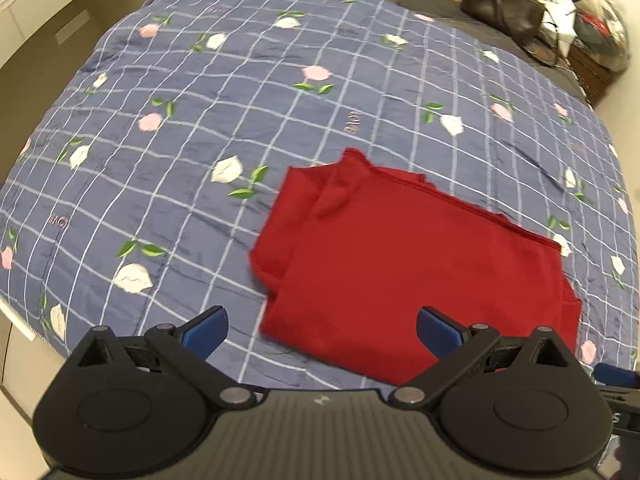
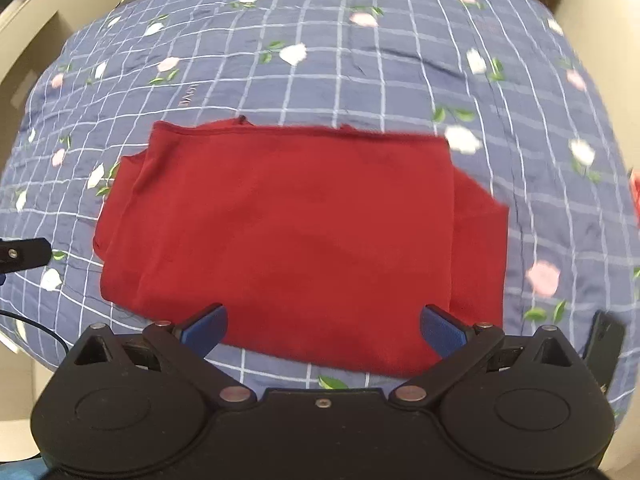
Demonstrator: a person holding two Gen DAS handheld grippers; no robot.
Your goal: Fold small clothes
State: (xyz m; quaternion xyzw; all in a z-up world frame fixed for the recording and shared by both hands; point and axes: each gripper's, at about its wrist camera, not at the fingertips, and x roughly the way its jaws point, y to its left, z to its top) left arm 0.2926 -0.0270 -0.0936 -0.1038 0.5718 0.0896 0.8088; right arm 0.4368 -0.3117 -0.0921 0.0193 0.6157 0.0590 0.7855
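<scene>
Red garment (image 2: 288,240): 1 item, folded into a rough rectangle, laid flat on the bed near its front edge. Layered edges are shown at both ends.

Bedspread (image 1: 200,120): blue, white grid, printed with pink and white flowers. Small pink lettering is repeated on it, possibly "LOVE"; blur prevents a sure reading.

Left gripper (image 1: 322,330): blue pads held wide apart, nothing gripped, poised above the garment's near left corner.

Right gripper (image 2: 324,330): pads likewise spread, empty, over the garment's near edge.

Dark handbag (image 1: 504,8): placed beyond the bed.
</scene>
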